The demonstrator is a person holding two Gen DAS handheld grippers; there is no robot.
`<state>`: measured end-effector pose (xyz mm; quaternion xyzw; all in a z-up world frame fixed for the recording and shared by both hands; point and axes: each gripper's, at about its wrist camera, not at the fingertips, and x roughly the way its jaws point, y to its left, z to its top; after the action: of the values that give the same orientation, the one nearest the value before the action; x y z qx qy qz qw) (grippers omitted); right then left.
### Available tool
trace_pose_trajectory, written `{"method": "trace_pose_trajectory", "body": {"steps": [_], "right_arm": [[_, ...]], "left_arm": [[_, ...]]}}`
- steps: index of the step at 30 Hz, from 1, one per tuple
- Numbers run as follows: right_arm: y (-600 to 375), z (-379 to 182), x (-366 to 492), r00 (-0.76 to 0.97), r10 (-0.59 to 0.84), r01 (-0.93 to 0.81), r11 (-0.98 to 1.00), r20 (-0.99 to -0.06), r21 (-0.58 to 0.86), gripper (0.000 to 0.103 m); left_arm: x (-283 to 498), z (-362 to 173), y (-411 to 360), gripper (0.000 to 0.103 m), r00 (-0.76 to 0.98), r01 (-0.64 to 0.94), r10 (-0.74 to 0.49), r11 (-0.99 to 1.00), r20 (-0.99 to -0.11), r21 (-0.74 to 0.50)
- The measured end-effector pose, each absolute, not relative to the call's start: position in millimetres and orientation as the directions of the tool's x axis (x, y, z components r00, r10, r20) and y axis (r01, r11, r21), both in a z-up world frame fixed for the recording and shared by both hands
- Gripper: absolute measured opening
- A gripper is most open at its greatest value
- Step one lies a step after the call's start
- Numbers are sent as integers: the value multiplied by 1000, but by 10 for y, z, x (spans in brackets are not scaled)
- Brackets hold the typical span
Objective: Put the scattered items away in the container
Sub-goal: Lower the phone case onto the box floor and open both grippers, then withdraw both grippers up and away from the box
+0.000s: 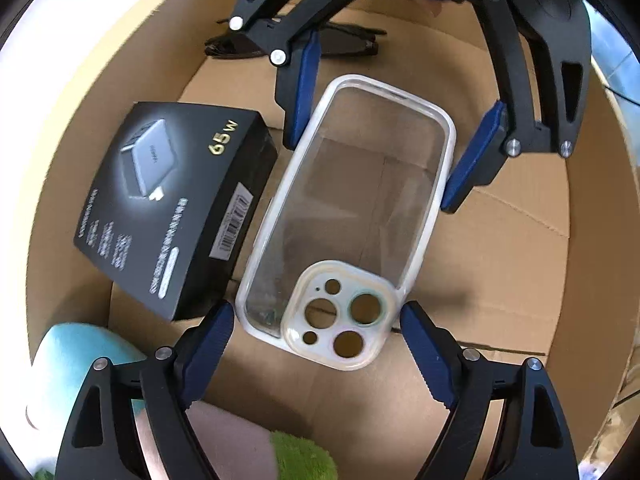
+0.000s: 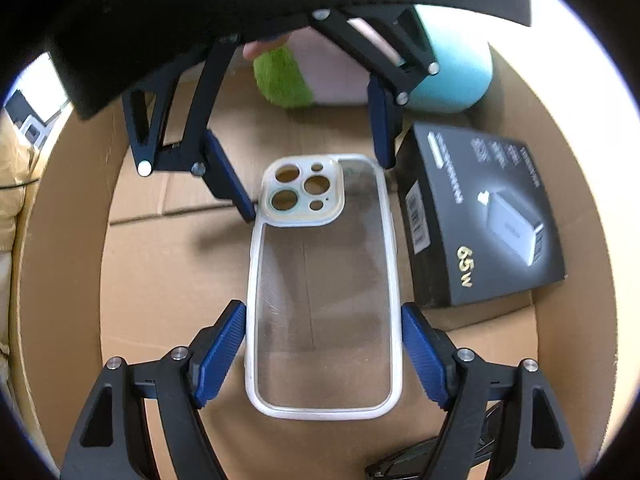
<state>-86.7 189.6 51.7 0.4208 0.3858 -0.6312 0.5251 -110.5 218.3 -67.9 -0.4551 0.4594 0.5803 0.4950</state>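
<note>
The left gripper (image 1: pixel 318 320) stands wide open, its blue pads flanking the camera-cutout end of a clear phone case (image 1: pixel 352 208) without gripping it. The right gripper (image 2: pixel 323 320) is likewise spread, its fingers just beside the case's (image 2: pixel 324 288) long edges near the plain end; whether the pads touch the rim cannot be told. The two grippers face each other from opposite ends of the case, each seen at the top of the other's view. The case lies flat on the floor of a cardboard box (image 1: pixel 500 280), its long axis running from one gripper to the other, cutouts toward the left gripper. Just beside one long edge sits a black charger box (image 1: pixel 176 204) marked 65W, slightly tilted. Beyond the cutout end lie a light blue object (image 2: pixel 452 80) and a fuzzy green and pink item (image 2: pixel 280 80). Past the plain end rest dark sunglasses (image 1: pixel 348 42).
</note>
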Motion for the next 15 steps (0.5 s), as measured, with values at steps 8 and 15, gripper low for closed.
{"method": "trace_pose_trajectory", "body": {"steps": [8, 15], "right_arm": [[2101, 774, -759, -210, -329, 959, -251, -921, -129, 78], [2388, 1478, -74, -391, -451, 886, -421, -802, -195, 78]], "left_arm": [[-812, -143, 1946, 90, -161, -978, 287, -174, -944, 114], [-413, 495, 1422, 94, -373, -893, 454, -411, -809, 181]]}}
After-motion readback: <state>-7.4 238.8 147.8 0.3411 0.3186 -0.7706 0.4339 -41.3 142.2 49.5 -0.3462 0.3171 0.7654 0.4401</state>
